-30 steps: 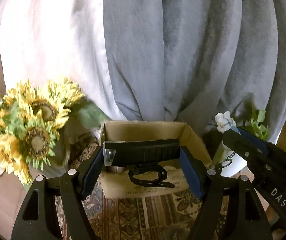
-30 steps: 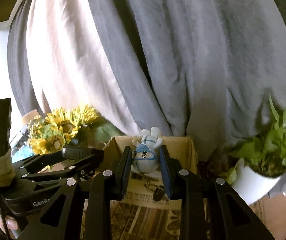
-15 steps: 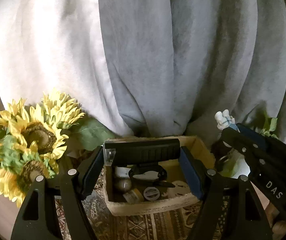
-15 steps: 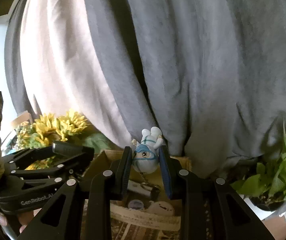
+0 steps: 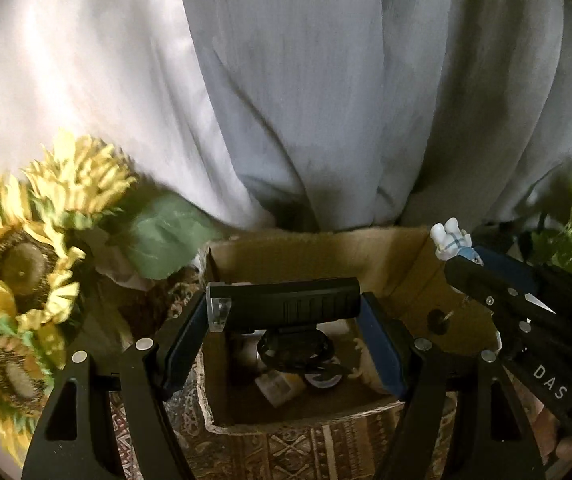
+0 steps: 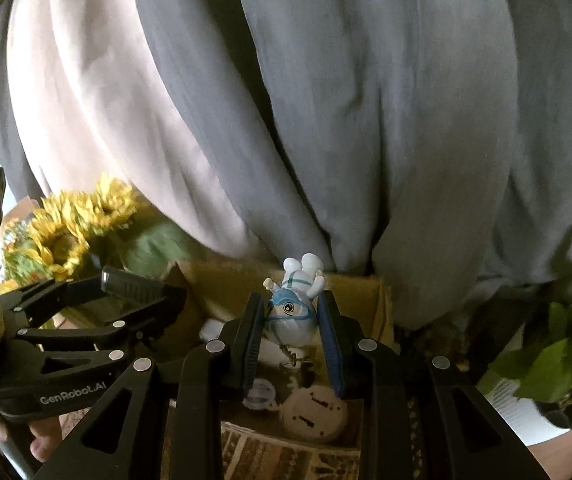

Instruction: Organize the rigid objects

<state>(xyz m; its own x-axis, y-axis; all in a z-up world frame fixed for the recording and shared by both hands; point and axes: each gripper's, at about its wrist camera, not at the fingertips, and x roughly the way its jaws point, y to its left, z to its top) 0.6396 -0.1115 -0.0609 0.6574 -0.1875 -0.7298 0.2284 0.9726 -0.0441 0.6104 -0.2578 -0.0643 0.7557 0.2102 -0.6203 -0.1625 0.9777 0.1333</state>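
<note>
My left gripper [image 5: 286,308] is shut on a black bar-shaped device [image 5: 286,302] with a strap loop, held crosswise over an open cardboard box [image 5: 310,252]. My right gripper [image 6: 292,316] is shut on a small white and blue figurine keychain [image 6: 292,312], head down, its chain hanging over the same box [image 6: 225,280]. The figurine also shows at the right of the left wrist view [image 5: 452,240], and the left gripper at the left of the right wrist view [image 6: 137,288]. Several small items lie in the box, among them a round cream piece [image 6: 314,412].
Artificial sunflowers [image 5: 25,264] stand left of the box. A potted green plant [image 6: 558,364] in a white pot stands to the right. Grey and white curtains [image 5: 306,100] hang behind. The box sits on a patterned cloth [image 5: 294,452].
Both grippers have moved forward and tipped down over the box, so its inside and contents now show. Each still holds its object.
</note>
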